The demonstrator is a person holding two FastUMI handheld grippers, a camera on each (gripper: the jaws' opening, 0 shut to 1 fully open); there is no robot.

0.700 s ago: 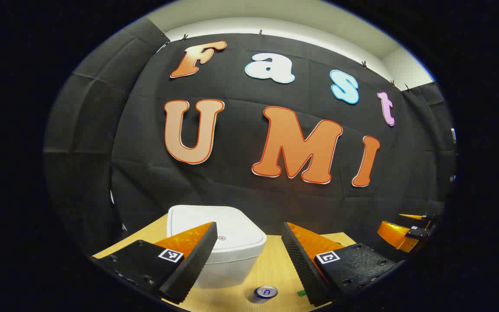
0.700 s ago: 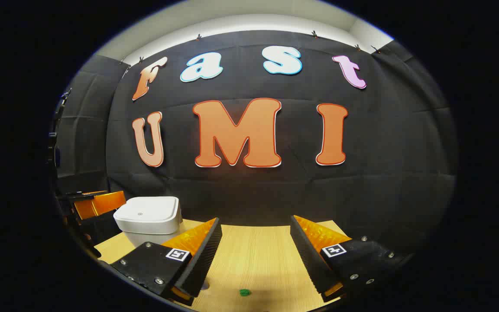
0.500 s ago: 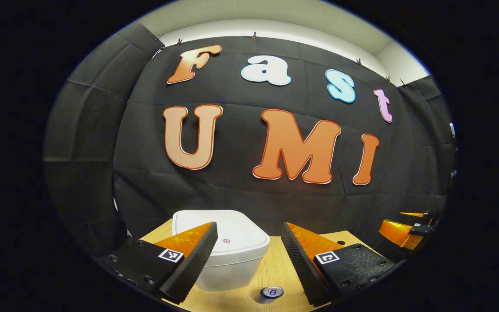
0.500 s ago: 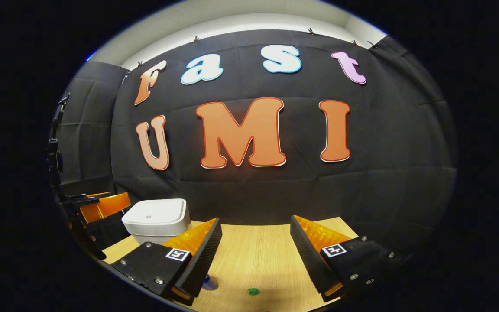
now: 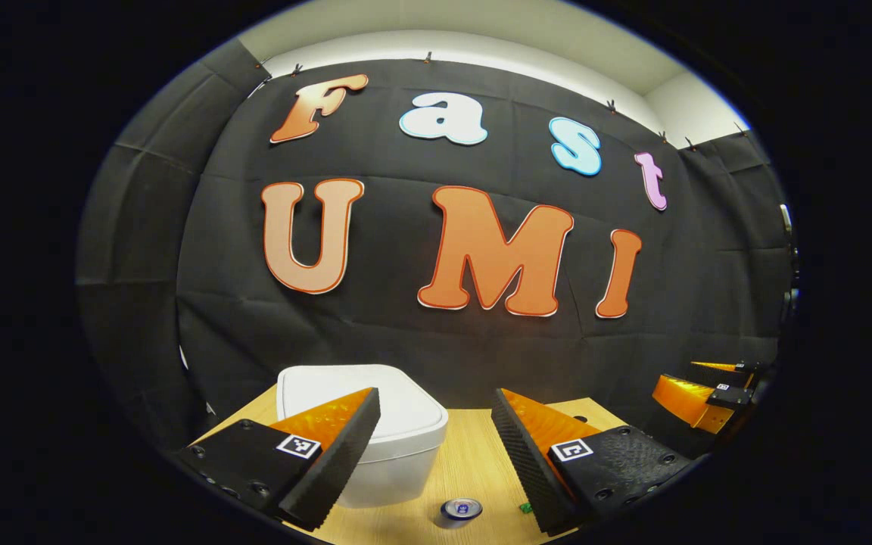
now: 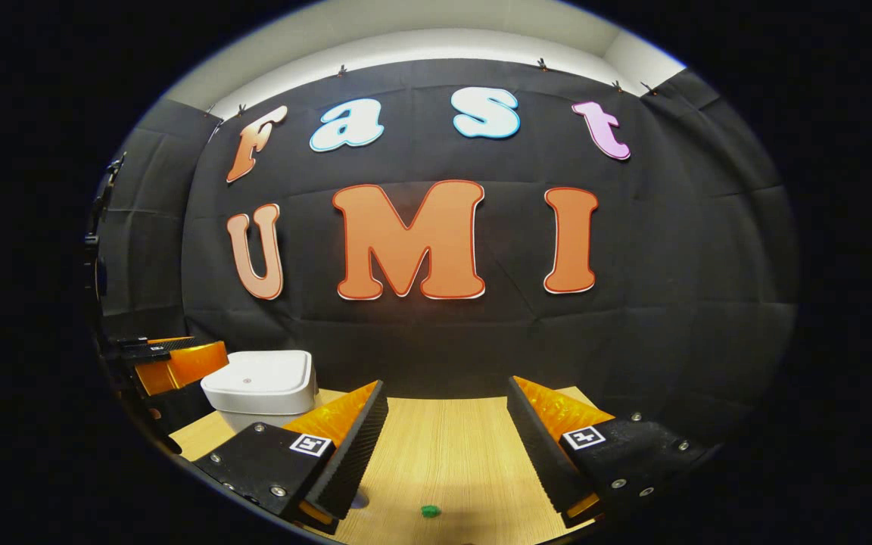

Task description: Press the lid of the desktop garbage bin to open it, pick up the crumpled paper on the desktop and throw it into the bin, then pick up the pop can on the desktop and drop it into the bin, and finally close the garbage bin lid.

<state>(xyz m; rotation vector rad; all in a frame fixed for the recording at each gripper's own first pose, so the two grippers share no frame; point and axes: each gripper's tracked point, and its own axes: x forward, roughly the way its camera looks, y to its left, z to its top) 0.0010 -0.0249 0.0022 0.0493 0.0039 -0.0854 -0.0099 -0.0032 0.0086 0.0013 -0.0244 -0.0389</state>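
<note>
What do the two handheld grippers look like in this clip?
Both match: the left gripper and right gripper each have two wedge-shaped fingers with ribbed inner faces, black screw-fastened mounts, and a small square black-and-white tag on each mount.

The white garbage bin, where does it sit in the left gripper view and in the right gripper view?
Left gripper view: the garbage bin sits low and left of centre, partly behind the left gripper.
Right gripper view: it sits at the lower left, farther off.
Shared landmark: the wooden desktop under the bin.
</note>
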